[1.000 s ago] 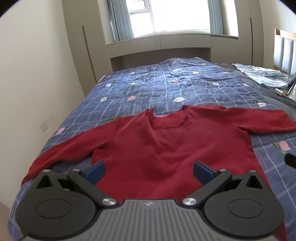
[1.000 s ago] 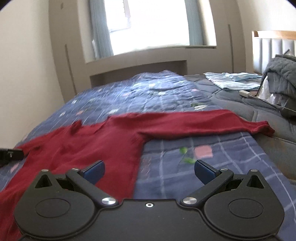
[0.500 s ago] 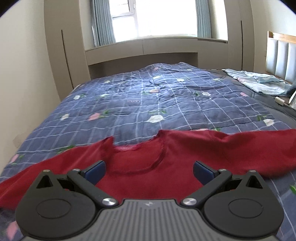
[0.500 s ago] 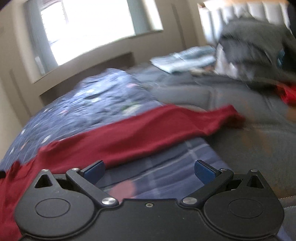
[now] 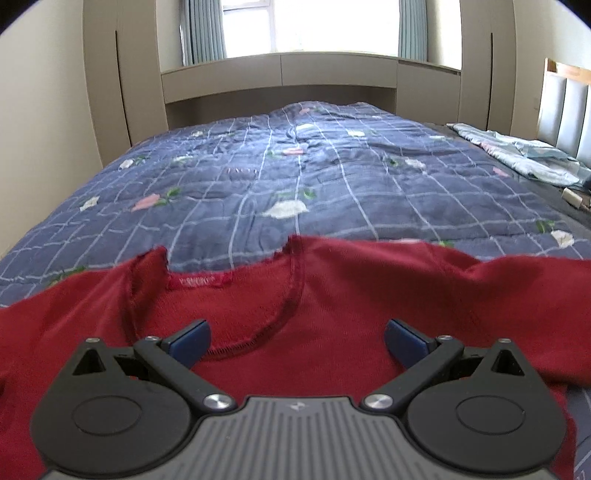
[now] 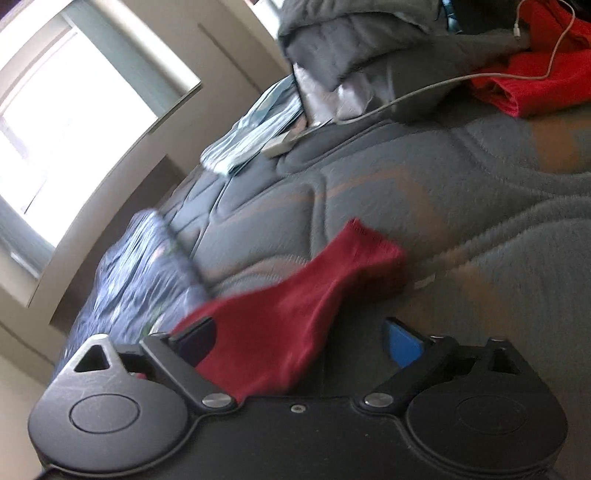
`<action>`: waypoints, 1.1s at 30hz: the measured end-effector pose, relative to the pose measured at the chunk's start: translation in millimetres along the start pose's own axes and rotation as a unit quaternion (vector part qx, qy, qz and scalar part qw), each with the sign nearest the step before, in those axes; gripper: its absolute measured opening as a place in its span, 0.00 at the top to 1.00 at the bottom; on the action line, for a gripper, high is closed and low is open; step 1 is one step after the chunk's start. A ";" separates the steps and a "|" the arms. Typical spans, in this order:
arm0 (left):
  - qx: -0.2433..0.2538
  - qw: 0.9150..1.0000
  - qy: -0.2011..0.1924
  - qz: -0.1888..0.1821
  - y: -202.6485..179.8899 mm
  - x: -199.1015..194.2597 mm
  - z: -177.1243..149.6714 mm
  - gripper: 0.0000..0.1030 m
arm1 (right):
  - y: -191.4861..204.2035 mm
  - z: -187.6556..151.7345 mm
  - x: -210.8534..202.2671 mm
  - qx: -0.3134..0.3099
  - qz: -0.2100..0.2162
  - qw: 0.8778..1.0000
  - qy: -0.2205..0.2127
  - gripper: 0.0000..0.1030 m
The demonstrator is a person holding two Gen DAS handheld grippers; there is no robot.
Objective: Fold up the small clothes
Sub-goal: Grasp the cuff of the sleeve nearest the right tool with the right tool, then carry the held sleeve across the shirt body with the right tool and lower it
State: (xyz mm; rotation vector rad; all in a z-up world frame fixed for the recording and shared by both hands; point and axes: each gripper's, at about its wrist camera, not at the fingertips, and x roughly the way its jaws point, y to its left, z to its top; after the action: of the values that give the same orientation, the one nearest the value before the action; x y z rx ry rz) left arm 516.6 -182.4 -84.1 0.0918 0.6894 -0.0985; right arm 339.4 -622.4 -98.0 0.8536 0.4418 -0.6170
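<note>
So we've got the red sweater (image 5: 332, 314) spread flat on the bed's blue checked quilt (image 5: 295, 177). Our left gripper (image 5: 297, 341) sits over its neckline, jaws wide apart and gripping nothing. Our right gripper (image 6: 299, 339) is tilted, jaws closing, with the sleeve cuff (image 6: 332, 273) lying between them, not pinched yet, over the grey mattress (image 6: 461, 206).

A home bedroom: quilted bed (image 5: 332, 184), curtained window (image 5: 314, 26).

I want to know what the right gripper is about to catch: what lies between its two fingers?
In the right wrist view the red sweater's sleeve runs between the closing jaws of the right gripper, over the grey mattress.
</note>
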 end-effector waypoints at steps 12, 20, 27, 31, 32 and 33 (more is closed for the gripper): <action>-0.057 0.998 0.019 -0.025 37.1 -28.9 27.7 0.00 | 53.9 10.4 -13.7 -0.079 -0.045 0.994 -0.056 0.94; -0.117 0.992 -0.007 -0.040 97.4 -81.5 50.2 0.00 | 194.4 -16.6 -81.9 -0.245 0.111 0.956 -0.119 0.94; -0.160 0.986 -0.034 -0.007 164.2 -115.6 52.9 0.00 | 310.7 -104.5 -117.2 -0.391 0.242 0.882 -0.104 0.95; -0.183 0.982 -0.038 0.015 202.8 -123.7 44.7 0.00 | 350.0 -175.4 -120.5 -0.464 0.281 0.837 -0.075 0.95; -0.187 0.981 -0.038 0.020 210.8 -124.6 41.8 0.00 | 355.9 -194.2 -118.7 -0.478 0.287 0.828 -0.061 0.95; -0.190 0.981 -0.037 0.025 218.3 -125.2 37.9 0.00 | 361.8 -212.7 -117.1 -0.490 0.292 0.820 -0.047 0.95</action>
State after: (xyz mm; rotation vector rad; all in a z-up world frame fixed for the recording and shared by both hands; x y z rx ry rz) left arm 470.8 37.1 36.3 -0.2600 0.6204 0.0785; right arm 466.7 -232.1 48.0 -0.0669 0.3149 0.1794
